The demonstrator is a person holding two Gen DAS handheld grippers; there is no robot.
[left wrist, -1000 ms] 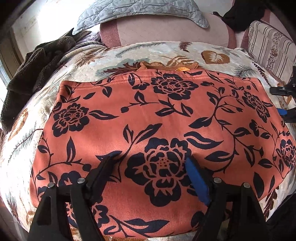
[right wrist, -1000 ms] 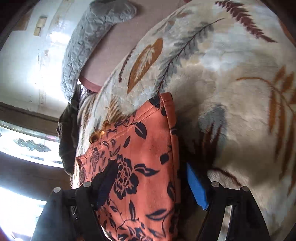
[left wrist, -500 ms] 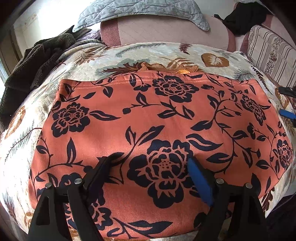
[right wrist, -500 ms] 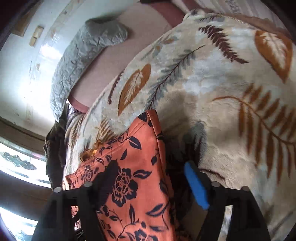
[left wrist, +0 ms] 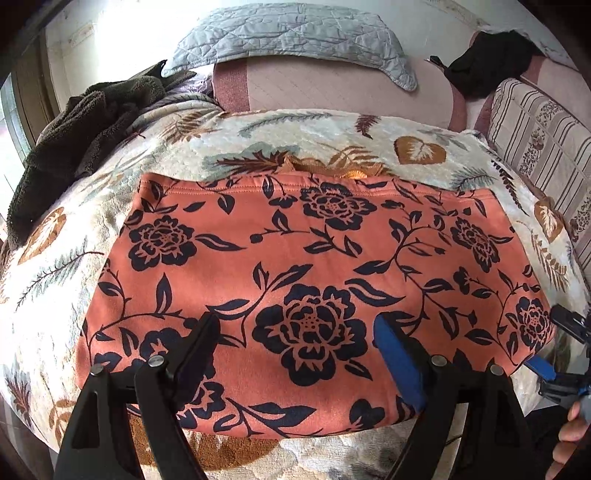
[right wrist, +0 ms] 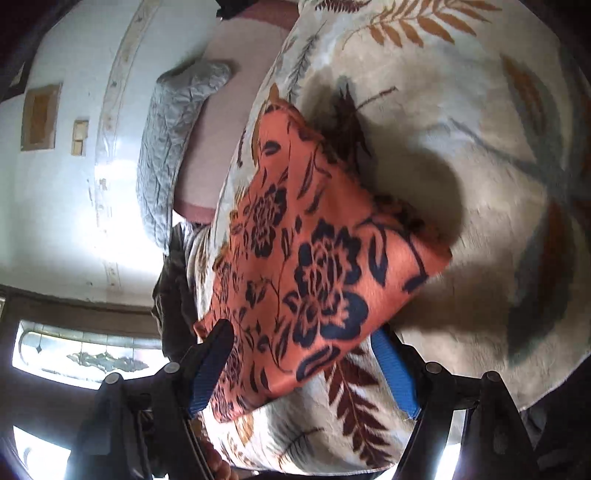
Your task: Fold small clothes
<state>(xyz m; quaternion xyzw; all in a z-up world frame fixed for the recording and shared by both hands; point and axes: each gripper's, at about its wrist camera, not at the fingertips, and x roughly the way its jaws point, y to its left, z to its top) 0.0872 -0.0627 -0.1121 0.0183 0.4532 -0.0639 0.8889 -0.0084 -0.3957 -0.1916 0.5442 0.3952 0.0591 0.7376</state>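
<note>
This is a room in a home, a bedroom or a sitting room. A soft blanket point(left wrist: 332, 136) with a leaf pattern covers a wide padded surface. Behind it stands a pink upholstered backrest point(left wrist: 332, 92) with a grey quilted pillow point(left wrist: 288, 35) on top. A striped cushion point(left wrist: 535, 136) lies at the right, and a dark brown towel point(left wrist: 74, 136) at the left. The wall point(right wrist: 74, 184) is white, with a patterned glass window point(right wrist: 85, 354).

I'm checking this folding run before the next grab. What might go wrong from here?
The orange floral garment lies flat on the plush leaf-print blanket, so either tongs might pinch blanket pile along with the cloth. The left tongs and right tongs are both open and hold nothing. Orange fabric bunches at the far edge, so a fold could trap that lump.
</note>
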